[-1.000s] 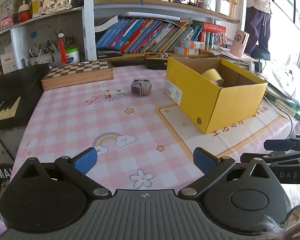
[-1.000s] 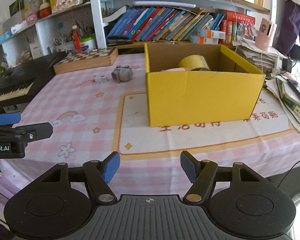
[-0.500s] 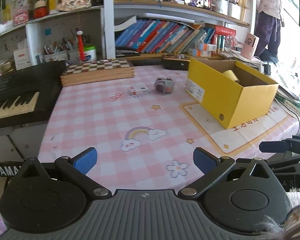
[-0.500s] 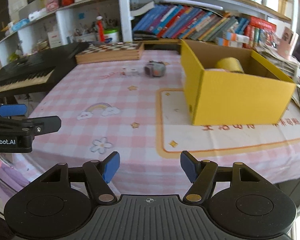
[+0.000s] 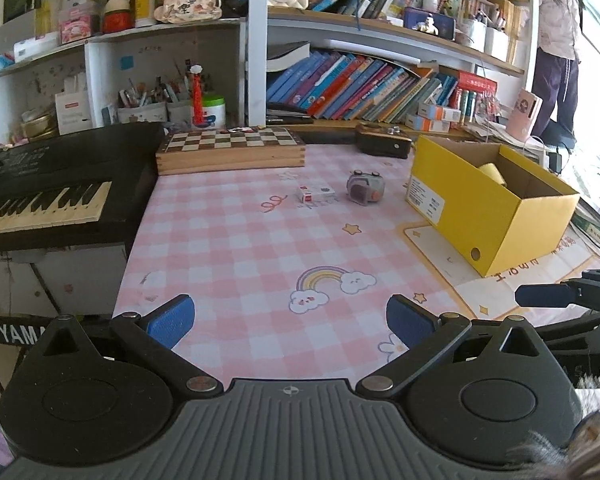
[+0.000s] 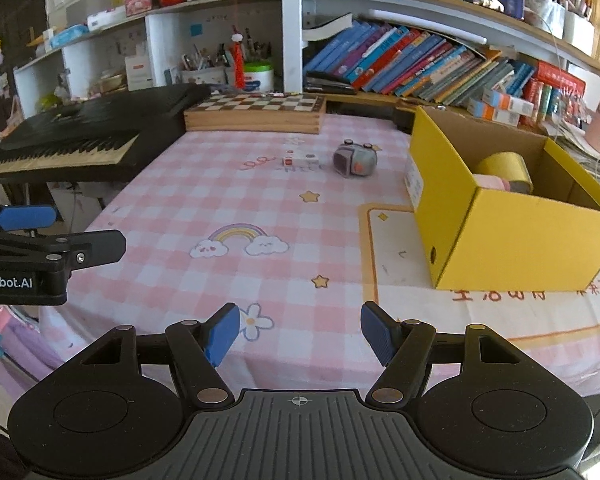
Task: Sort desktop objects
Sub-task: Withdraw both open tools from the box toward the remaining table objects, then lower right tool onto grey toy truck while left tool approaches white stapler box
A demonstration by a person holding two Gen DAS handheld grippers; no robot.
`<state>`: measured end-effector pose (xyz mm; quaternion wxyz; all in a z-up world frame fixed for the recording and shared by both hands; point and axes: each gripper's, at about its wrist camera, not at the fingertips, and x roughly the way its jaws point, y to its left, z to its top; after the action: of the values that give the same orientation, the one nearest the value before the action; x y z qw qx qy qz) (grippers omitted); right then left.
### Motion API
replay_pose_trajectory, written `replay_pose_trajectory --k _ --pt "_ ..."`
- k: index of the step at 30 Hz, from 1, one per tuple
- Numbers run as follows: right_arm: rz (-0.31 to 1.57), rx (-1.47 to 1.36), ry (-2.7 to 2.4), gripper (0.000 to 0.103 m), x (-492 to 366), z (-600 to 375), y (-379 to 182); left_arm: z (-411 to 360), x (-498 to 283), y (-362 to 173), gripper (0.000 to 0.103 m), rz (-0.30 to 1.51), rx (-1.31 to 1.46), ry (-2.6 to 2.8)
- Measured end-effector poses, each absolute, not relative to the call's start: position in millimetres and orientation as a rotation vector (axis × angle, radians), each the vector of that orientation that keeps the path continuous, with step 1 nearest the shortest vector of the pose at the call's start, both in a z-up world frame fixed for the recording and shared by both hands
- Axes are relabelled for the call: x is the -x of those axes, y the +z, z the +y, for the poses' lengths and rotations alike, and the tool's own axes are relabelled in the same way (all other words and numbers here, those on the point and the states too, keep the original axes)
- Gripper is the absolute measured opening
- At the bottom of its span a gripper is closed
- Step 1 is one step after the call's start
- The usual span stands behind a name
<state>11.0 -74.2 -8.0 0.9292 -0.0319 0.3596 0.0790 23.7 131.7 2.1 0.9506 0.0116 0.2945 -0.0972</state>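
A small grey toy camera [image 5: 365, 187] and a small white box [image 5: 315, 193] lie on the pink checked tablecloth, far ahead; they also show in the right wrist view, the toy [image 6: 354, 159] and the box [image 6: 300, 159]. An open yellow cardboard box [image 5: 492, 204] stands at the right, with a yellow tape roll [image 6: 506, 168] inside. My left gripper [image 5: 290, 320] is open and empty above the table's near edge. My right gripper [image 6: 300, 334] is open and empty near the front edge, to the right of the left one.
A wooden chessboard box [image 5: 230, 150] lies at the table's back. A black keyboard [image 5: 48, 196] stands off the left side. Bookshelves [image 5: 380, 88] rise behind. A dark case [image 5: 384, 145] sits at the back near the yellow box. A person [image 5: 556, 40] stands far right.
Both grippers have drawn back and swung left, so the yellow box has shifted right and farther in both views. Both stay open and empty.
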Motion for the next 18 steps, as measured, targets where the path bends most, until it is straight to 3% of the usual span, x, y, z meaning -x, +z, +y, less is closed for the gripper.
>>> replay_pose_trajectory --k 18 --pt "0.741 0.027 0.151 0.069 -70.9 -79.3 -12.5 126.1 -72.7 -6.3 0.103 0.630 -0.001 -0.171"
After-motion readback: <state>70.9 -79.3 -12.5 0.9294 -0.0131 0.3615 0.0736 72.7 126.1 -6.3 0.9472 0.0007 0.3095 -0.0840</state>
